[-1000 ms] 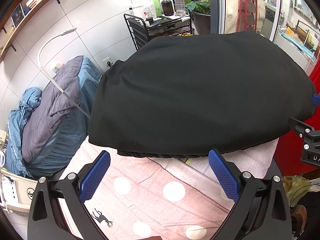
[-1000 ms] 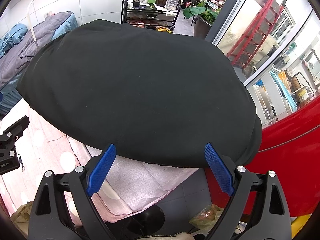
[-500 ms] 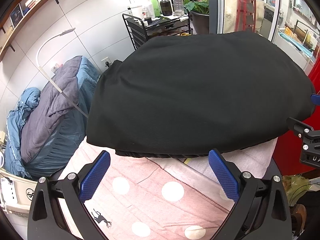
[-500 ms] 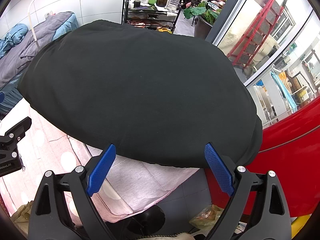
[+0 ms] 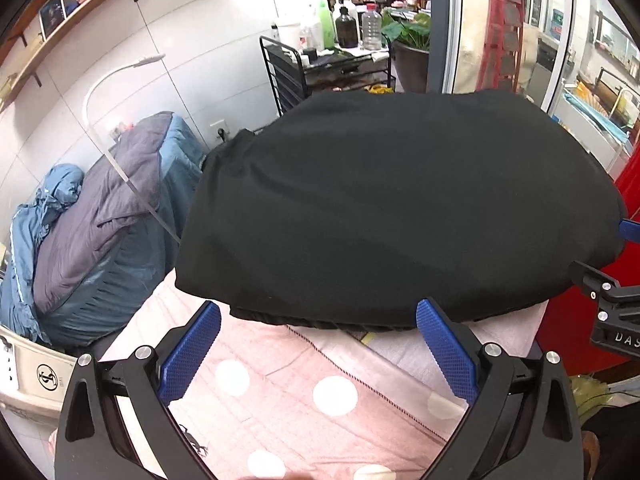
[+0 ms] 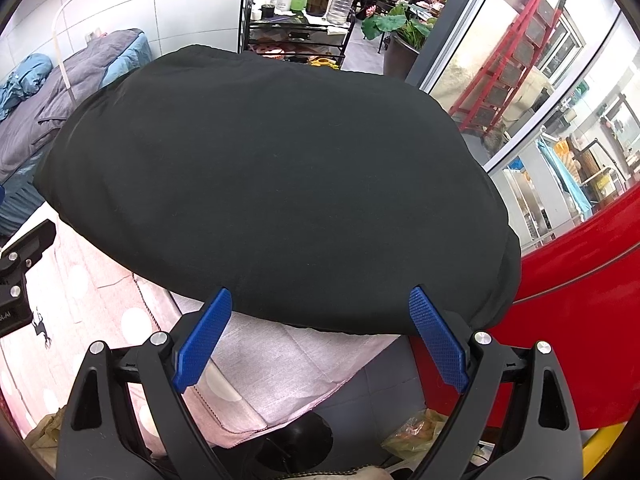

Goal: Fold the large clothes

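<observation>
**Folded black garment flat on the table, both grippers empty**

Left wrist view: left gripper (image 5: 318, 334) spread wide, holding nothing, poised just short of the near hem of the black garment (image 5: 400, 208). Compared with a second ago, barely any change: same framing, garment only slightly nearer and a touch more to the right, so no grasp begun. Garment lying flat on the pink polka-dot table cover (image 5: 280, 392), layered edge visible at the near side, suggesting at least one fold already made. Long axis running left to right across the view; a small bump, probably collar or sleeve, at the far-left corner. Blue-grey bedding (image 5: 100, 216) piled beyond the table's left end.

Right wrist view: right gripper (image 6: 320, 338) also wide apart and empty, fingertips level with the garment's near edge, near its right end. Garment's right end overhanging the table edge, beside the red surface (image 6: 580, 280). Framing essentially unchanged here too; probably a pause before the next fold.
</observation>
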The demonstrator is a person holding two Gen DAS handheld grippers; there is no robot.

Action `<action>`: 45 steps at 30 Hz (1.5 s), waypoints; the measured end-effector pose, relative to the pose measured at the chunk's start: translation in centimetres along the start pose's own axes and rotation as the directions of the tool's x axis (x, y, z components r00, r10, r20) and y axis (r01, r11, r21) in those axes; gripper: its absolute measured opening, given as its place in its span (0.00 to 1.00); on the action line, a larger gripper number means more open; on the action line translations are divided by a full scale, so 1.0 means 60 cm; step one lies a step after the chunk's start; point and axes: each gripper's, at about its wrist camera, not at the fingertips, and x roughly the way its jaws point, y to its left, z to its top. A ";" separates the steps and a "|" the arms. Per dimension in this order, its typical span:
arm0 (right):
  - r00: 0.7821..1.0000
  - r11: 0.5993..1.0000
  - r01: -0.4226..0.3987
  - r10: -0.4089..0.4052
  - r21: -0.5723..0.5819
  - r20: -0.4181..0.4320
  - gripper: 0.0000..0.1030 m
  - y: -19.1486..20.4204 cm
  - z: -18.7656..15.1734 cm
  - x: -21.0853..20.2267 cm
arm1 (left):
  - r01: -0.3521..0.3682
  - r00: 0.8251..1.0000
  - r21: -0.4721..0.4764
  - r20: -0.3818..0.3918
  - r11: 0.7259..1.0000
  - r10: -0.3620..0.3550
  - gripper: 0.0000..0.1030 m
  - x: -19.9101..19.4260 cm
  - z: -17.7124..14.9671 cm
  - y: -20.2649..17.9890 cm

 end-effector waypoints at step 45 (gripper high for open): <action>1.000 1.000 -0.002 0.002 -0.016 0.009 0.87 0.005 0.003 -0.004 | -0.027 0.999 0.044 -0.017 0.999 0.027 0.94 -0.001 -0.002 -0.015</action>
